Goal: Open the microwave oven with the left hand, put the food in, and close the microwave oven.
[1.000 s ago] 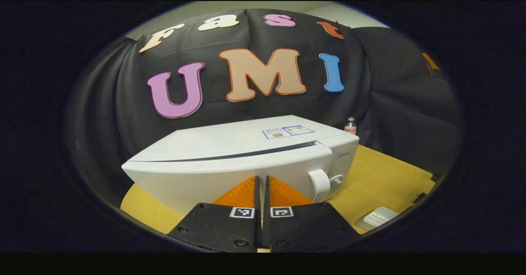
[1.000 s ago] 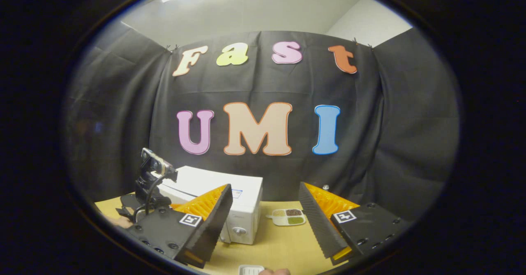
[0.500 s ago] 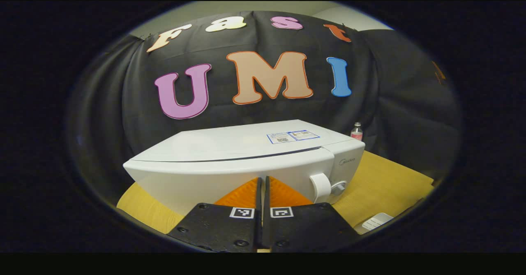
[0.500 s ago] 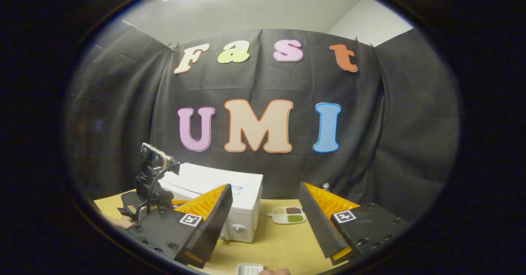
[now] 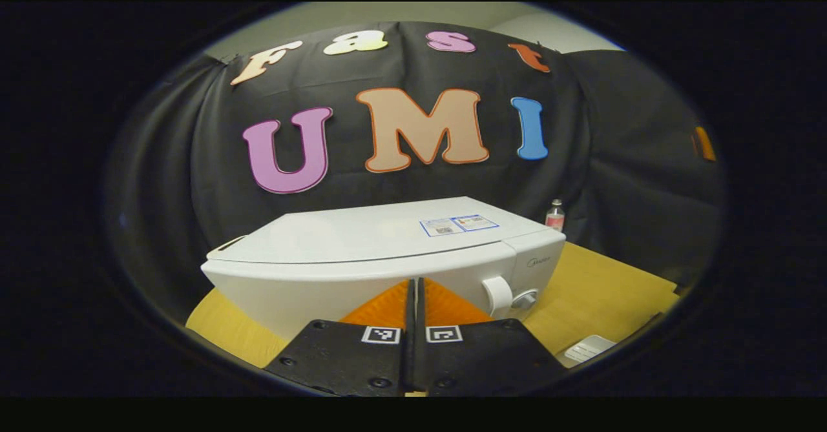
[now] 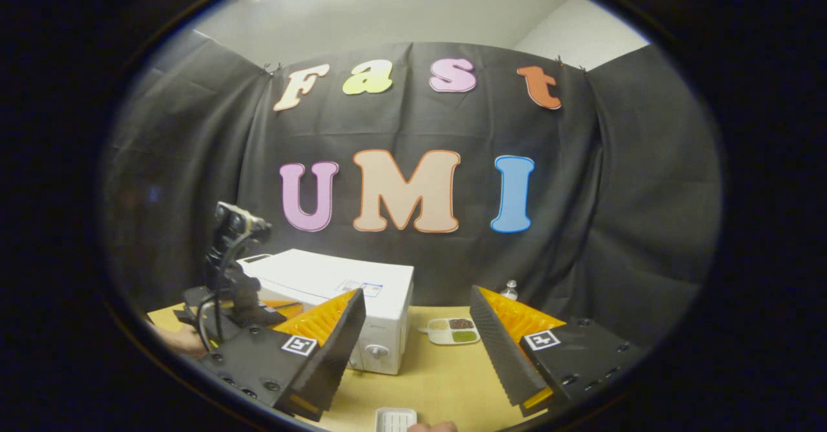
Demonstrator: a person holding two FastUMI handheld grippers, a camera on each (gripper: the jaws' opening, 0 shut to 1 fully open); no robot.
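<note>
One white microwave oven (image 5: 387, 257) stands on the wooden tabletop (image 5: 601, 290), its door flush with the body; in the left gripper view the left tongs (image 5: 414, 303) are closed, the two fingers pressed together with nothing between them, their tips just in front of the lower middle of the microwave's door; whether they touch the door cannot be told; the door's white handle (image 5: 496, 294) and one round knob (image 5: 524, 299) lie on the microwave's front to the right of those tips; one label (image 5: 459, 224) sits on the microwave's top. In the right gripper view the right tongs (image 6: 418, 335) stand wide open and empty, well in front of the microwave oven (image 6: 349, 303), which shows partly behind one finger; the left tongs (image 6: 268, 312), with a camera mount above them and a hand (image 6: 177, 340) at the rear, lie at the microwave's front left. One divided white food tray (image 6: 452, 330) rests on the tabletop (image 6: 439, 374) to the right of the microwave, outside it; three compartments are visible, one holding pale grains, one dark, one green. One small bottle (image 5: 554, 215) stands behind the microwave's right rear corner, near the black cloth. One flat white ribbed object (image 6: 395, 419) lies on the tabletop in front of the microwave, near the front edge, a fingertip (image 6: 433, 427) just beside it.
</note>
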